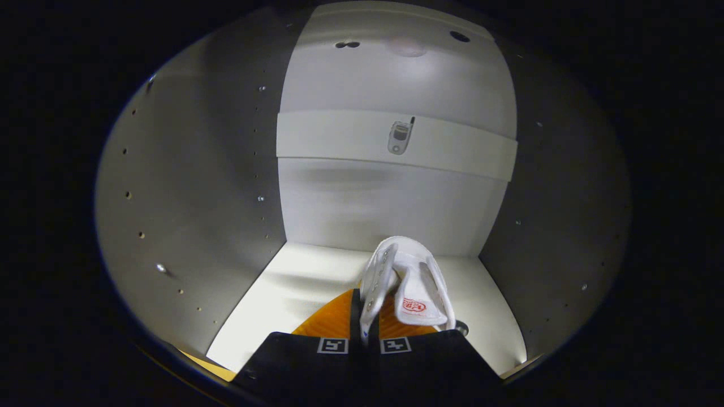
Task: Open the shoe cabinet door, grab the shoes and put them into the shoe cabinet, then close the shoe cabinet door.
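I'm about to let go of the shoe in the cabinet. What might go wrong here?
1. The claw pinches only one side of the white shoe collar, so the shoe hangs tilted and may tip over on release.
2. The shoe sits near the front of the cabinet floor, with bare floor beyond it; left there, it might block the door.

Shoe (410, 285) sole hidden; fingertips (370, 319) hidden behind shoe's side.

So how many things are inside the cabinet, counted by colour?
White: 1, the shoe, pinched by the claw just above the cabinet floor.
Silver: 1, the small phone-shaped thing on the back rail.
Total: 2
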